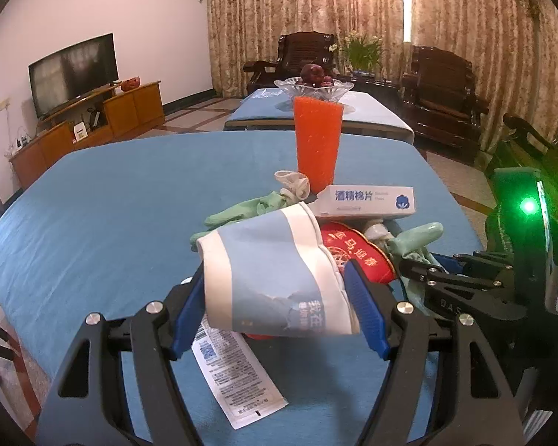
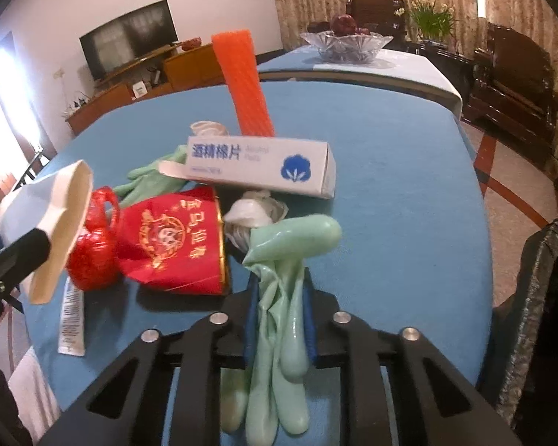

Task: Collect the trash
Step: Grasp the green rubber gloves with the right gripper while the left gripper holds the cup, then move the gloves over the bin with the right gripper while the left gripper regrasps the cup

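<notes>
Two grippers are at work over one heap of rubbish on the blue-covered bench (image 2: 409, 193). Nearest the right wrist camera, the right gripper (image 2: 279, 319) has its blue pads pinched nearly together on a pale green rubber glove (image 2: 279, 371), whose limp fingers dangle below the jaws while its cuff bulges above them; the glove looks light, soft and stretchy, so a pinch across the bunched middle should hold better than one on a single slippery finger. The left gripper (image 1: 279, 297) stands fairly wide, its pads pressed against the two sides of a blue-and-white paper cup (image 1: 271, 275) lying on its side, printed with Chinese characters too partial to read; the thin wall is already dented, so it will crush easily and wants a gentle hold near the stiffer rolled rim. Just beyond lie a red gift bag (image 2: 175, 238) with gold Chinese lettering and a shiny handle, a second green glove (image 2: 148, 178), a crumpled white wad (image 2: 253, 212), and a white carton (image 2: 264, 167) printed 酒精棉片 with faint "Alcohol Pads" and a blue cotton emblem, light and rigid, best taken across its narrow sides. A flat sachet (image 1: 234, 379) with fine print lies under the cup, and an orange foam net sleeve (image 2: 245, 81) stands upright behind the heap.
</notes>
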`<action>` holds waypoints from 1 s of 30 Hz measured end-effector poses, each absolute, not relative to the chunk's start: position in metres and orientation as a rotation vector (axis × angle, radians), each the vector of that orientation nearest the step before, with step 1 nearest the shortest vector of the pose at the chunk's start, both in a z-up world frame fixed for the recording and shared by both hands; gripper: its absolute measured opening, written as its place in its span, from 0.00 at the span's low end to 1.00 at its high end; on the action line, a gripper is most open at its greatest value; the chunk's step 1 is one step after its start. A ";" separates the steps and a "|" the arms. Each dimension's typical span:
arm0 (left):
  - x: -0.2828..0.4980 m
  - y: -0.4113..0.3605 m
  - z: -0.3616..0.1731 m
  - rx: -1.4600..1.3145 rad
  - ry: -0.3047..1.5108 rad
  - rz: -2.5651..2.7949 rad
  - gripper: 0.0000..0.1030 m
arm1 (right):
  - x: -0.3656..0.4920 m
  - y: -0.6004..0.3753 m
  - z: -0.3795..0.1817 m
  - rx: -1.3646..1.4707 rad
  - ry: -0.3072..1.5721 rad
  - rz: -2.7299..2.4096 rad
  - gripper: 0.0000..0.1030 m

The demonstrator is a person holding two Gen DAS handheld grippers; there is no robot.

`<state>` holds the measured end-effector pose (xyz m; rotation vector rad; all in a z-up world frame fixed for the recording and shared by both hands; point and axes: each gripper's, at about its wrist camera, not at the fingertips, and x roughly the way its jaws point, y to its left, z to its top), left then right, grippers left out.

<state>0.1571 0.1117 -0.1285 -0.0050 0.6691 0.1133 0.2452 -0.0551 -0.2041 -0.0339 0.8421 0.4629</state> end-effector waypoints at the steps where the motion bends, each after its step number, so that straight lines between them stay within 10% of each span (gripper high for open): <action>1: 0.157 0.111 -0.128 -0.003 0.666 0.111 0.67 | 0.242 -0.057 -0.201 -0.030 0.836 0.462 0.20; 13: 0.149 0.082 -0.108 0.013 0.624 0.046 0.66 | 0.199 -0.106 -0.145 0.056 0.726 0.435 0.19; 15: 0.148 0.073 -0.104 0.023 0.625 0.020 0.35 | 0.193 -0.118 -0.134 0.074 0.703 0.417 0.20; 23: 0.153 0.044 -0.106 -0.042 0.660 -0.083 0.32 | 0.168 -0.163 -0.109 0.105 0.638 0.353 0.20; 26: 0.151 0.039 -0.112 -0.041 0.678 -0.092 0.35 | 0.164 -0.172 -0.113 0.111 0.644 0.337 0.20; 30: 0.137 0.035 -0.123 -0.002 0.692 -0.117 0.67 | 0.159 -0.176 -0.121 0.113 0.655 0.330 0.20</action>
